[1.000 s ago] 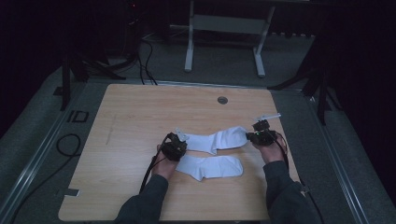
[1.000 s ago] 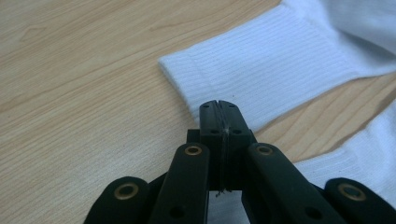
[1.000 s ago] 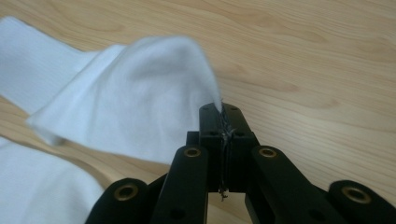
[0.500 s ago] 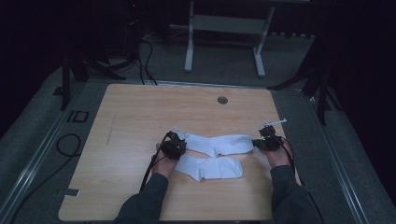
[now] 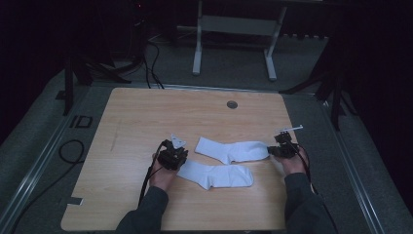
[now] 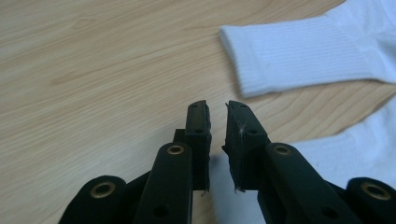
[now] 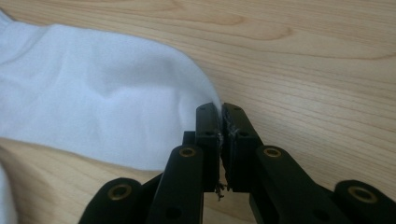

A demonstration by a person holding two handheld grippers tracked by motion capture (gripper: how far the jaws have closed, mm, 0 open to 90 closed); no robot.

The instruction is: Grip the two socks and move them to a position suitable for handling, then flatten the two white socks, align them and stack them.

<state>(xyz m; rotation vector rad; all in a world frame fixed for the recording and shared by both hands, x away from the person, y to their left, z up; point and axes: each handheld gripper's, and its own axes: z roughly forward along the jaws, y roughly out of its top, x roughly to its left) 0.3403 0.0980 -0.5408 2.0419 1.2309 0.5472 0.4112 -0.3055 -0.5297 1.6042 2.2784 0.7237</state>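
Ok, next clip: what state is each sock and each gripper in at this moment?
Far sock: flat on the table, toe end pinched by the right gripper.
Near sock: lying flat, free of both grippers.
Right gripper: jaws shut on the far sock's toe.
Left gripper: jaws slightly apart, holding nothing, over the near sock's cuff end.
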